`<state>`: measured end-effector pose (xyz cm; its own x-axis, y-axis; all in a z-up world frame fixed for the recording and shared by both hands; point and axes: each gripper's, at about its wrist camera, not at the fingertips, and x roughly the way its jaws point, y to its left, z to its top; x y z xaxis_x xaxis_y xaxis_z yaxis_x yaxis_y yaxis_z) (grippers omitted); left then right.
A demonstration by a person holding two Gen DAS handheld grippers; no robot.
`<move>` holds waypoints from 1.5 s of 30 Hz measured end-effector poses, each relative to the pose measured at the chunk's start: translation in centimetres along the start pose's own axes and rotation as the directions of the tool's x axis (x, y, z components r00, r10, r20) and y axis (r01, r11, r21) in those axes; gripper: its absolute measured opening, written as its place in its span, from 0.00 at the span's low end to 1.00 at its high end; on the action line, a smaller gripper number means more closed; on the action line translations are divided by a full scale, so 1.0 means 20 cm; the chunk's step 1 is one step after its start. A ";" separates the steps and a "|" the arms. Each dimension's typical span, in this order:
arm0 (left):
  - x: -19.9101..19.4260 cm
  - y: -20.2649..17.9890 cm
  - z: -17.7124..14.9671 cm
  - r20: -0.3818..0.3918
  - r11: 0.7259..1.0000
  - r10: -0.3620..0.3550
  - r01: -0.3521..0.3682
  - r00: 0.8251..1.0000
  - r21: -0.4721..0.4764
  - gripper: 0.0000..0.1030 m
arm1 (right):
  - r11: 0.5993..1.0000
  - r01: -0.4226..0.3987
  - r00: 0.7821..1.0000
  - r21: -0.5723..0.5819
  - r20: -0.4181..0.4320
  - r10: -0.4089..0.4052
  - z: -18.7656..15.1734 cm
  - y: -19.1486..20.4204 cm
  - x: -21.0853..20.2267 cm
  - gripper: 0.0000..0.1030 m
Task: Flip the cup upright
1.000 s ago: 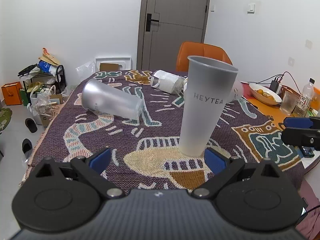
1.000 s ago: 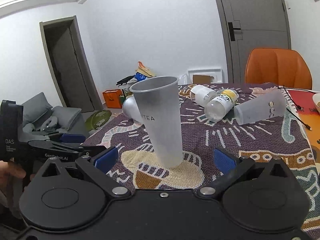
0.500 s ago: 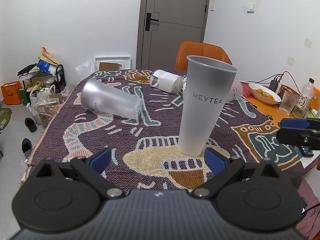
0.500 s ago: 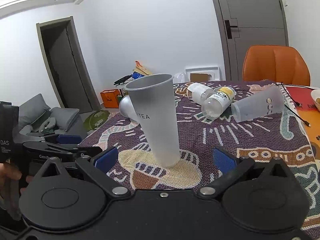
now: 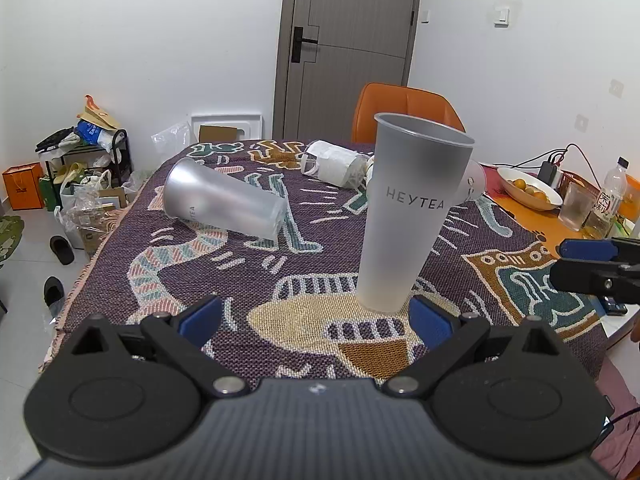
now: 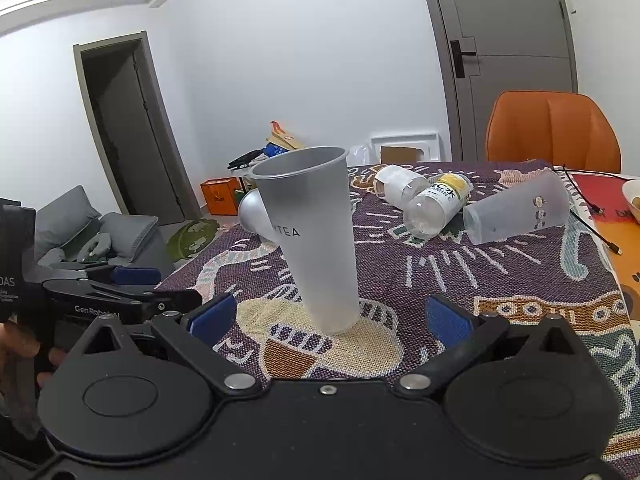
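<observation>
A frosted grey HEYTEA cup [image 5: 408, 216] stands upright, mouth up, on the patterned cloth; it also shows in the right wrist view [image 6: 316, 240]. My left gripper [image 5: 316, 316] is open and empty, just in front of the cup's base. My right gripper [image 6: 328, 316] is open and empty, its jaws apart on either side of the cup's base without touching it. A second frosted cup [image 5: 224, 204] lies on its side farther left. The right gripper's fingers [image 5: 592, 258] show at the right edge of the left wrist view.
A clear cup [image 6: 520, 212], a yellow-capped bottle [image 6: 438, 204] and a white-labelled bottle [image 6: 396, 180] lie on their sides at the back. An orange chair [image 6: 552, 128] stands behind the table. A fruit bowl [image 5: 528, 188], glass [image 5: 574, 212] and cables sit at right.
Both grippers have drawn back slightly from the upright cup. The cup stays standing and nothing else has moved.
</observation>
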<state>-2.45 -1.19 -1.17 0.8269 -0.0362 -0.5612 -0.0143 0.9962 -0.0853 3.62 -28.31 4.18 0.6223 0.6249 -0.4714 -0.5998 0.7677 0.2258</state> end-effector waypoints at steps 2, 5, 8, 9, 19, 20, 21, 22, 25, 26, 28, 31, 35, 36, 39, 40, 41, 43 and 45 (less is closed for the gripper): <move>0.00 0.00 0.00 0.001 1.000 0.000 0.000 1.000 0.000 0.96 | 1.000 0.001 1.000 0.000 -0.001 -0.001 0.00 0.00 0.00 1.00; 0.00 0.00 0.00 0.002 1.000 0.001 -0.001 1.000 0.002 0.96 | 1.000 0.000 1.000 -0.002 0.001 0.000 0.00 0.00 0.01 1.00; 0.00 0.00 0.00 0.002 1.000 0.000 0.000 1.000 0.001 0.96 | 1.000 0.002 1.000 -0.003 0.000 -0.002 0.00 0.00 0.01 1.00; 0.00 0.00 0.00 0.002 1.000 0.001 -0.001 1.000 0.002 0.96 | 1.000 0.003 1.000 -0.002 0.000 -0.003 0.00 0.00 0.00 1.00; 0.00 0.00 0.00 0.003 1.000 0.000 0.000 1.000 0.003 0.96 | 1.000 0.004 1.000 -0.005 0.002 -0.004 0.00 0.00 0.00 1.00; 0.00 -0.01 0.00 0.002 1.000 0.000 0.000 1.000 0.003 0.96 | 1.000 0.004 1.000 -0.004 0.002 -0.004 0.00 0.00 0.00 1.00; 0.00 -0.01 0.00 0.002 1.000 0.000 0.000 1.000 0.003 0.96 | 1.000 0.004 1.000 -0.003 0.002 -0.004 0.00 0.00 0.00 1.00; 0.00 -0.01 0.00 0.002 1.000 0.000 0.000 1.000 0.003 0.96 | 1.000 0.004 1.000 -0.003 0.002 -0.004 0.00 0.00 0.00 1.00; 0.00 -0.01 0.00 0.002 1.000 0.000 0.000 1.000 0.003 0.96 | 1.000 0.004 1.000 -0.003 0.002 -0.004 0.00 0.00 0.00 1.00; 0.00 -0.01 0.00 0.002 1.000 0.000 0.000 1.000 0.003 0.96 | 1.000 0.003 1.000 -0.003 0.002 -0.003 0.00 0.00 0.00 1.00; 0.00 -0.01 0.00 0.002 1.000 -0.001 0.001 1.000 0.002 0.96 | 1.000 0.004 1.000 -0.003 0.002 -0.004 0.00 0.00 0.00 1.00; 0.00 -0.01 0.01 0.002 1.000 -0.003 0.003 1.000 0.006 0.96 | 1.000 0.005 1.000 -0.001 0.000 -0.005 0.00 0.00 0.00 1.00; 0.00 -0.02 0.00 0.001 1.000 -0.005 0.005 1.000 0.015 0.96 | 1.000 0.006 1.000 0.000 0.000 -0.006 0.01 0.00 0.00 1.00; 0.00 -0.02 0.00 0.001 1.000 -0.005 0.005 1.000 0.016 0.96 | 1.000 0.005 1.000 0.000 0.001 -0.005 0.01 0.00 0.00 1.00; 0.00 -0.02 0.00 0.000 1.000 -0.007 0.007 1.000 0.017 0.96 | 1.000 0.007 1.000 -0.001 0.001 -0.007 0.00 0.00 0.00 1.00; -0.01 -0.02 0.00 -0.001 1.000 -0.006 0.006 1.000 0.017 0.96 | 1.000 0.007 1.000 0.000 0.000 -0.007 0.00 0.00 0.00 1.00; -0.01 -0.02 0.00 -0.001 1.000 -0.006 0.006 1.000 0.017 0.96 | 1.000 0.008 1.000 0.002 -0.001 -0.008 0.00 0.00 0.00 1.00; 0.00 -0.02 0.00 -0.002 1.000 -0.004 0.004 1.000 0.016 0.96 | 1.000 0.010 1.000 0.005 -0.004 -0.010 0.00 -0.01 0.00 1.00; 0.00 -0.02 0.00 -0.003 1.000 -0.004 0.004 1.000 0.015 0.96 | 1.000 0.011 1.000 0.007 -0.004 -0.011 0.00 -0.01 0.00 1.00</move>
<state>-2.47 -1.53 -1.08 0.8255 -0.0401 -0.5630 -0.0030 0.9971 -0.0754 3.72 -28.37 4.05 0.6267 0.6160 -0.4773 -0.5893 0.7754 0.2270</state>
